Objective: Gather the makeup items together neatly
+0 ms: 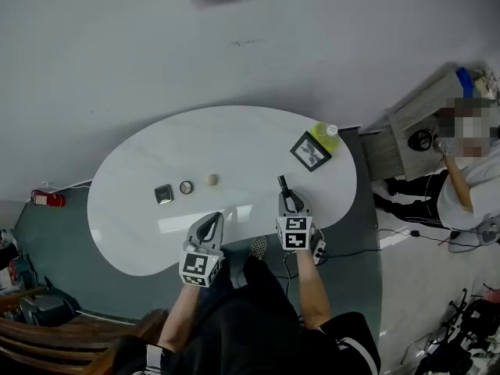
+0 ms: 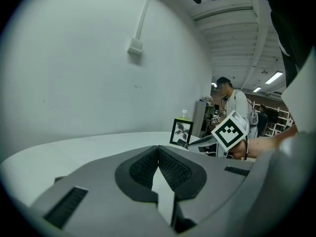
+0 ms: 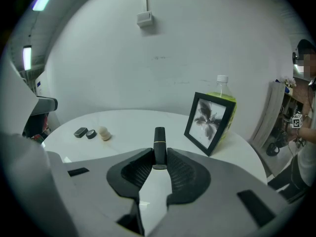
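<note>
On the white oval table [image 1: 258, 131] a square dark compact [image 1: 163, 194], a small round compact [image 1: 186, 187] and a beige sponge [image 1: 212, 180] lie in a row left of centre. My right gripper [image 1: 285, 197] is shut on a black lipstick tube [image 1: 283, 183], which sticks up from its jaws above the table's near edge. The right gripper view shows the lipstick [image 3: 159, 143] upright between the pads of my right gripper [image 3: 159, 155], with the compact [image 3: 80, 132], round compact [image 3: 91, 134] and sponge [image 3: 103, 133] far left. My left gripper [image 1: 216, 218] [image 2: 158, 150] is shut with nothing in it.
A black picture frame [image 1: 311, 151] [image 3: 210, 122] and a yellow-green bottle [image 1: 326, 135] [image 3: 221, 90] stand at the table's right end. A person [image 1: 469, 180] stands by a cabinet [image 1: 414, 127] to the right. A wooden chair [image 1: 47, 346] is at bottom left.
</note>
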`<state>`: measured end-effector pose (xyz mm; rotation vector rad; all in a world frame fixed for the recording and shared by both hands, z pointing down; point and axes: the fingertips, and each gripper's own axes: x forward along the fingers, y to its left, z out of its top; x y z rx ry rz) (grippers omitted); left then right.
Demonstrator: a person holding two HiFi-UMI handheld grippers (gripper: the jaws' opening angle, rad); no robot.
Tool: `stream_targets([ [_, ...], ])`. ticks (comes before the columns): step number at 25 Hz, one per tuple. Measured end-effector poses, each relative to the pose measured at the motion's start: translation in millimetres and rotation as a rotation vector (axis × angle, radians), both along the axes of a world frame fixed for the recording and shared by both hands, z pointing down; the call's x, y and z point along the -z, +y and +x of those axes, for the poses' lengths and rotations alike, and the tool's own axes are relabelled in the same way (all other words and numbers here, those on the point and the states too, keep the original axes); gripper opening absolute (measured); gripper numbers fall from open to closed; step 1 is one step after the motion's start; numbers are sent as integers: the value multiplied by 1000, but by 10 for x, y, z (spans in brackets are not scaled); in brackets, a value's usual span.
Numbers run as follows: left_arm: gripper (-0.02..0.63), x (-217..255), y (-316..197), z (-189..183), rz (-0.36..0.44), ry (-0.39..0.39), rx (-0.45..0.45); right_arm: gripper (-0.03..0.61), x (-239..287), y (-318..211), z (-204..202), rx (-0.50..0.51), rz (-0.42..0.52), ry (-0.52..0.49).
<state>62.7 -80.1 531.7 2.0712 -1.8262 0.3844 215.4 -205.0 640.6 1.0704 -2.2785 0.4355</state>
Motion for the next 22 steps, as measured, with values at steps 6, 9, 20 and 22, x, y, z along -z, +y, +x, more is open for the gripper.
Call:
stream_targets([
  [6, 17, -4, 138, -292, 19, 16, -9, 107, 120, 120, -341, 6, 10, 0],
  [9, 17, 10, 192, -451, 22, 22, -6, 107, 149, 208, -515, 4, 9, -3],
  [20, 17, -130, 379, -980, 12, 51, -12, 107, 153, 421, -1174, 22, -2, 1],
  [22, 17, -149, 402, -1072, 10, 53, -8, 107, 143, 445, -1271, 28, -5, 4],
])
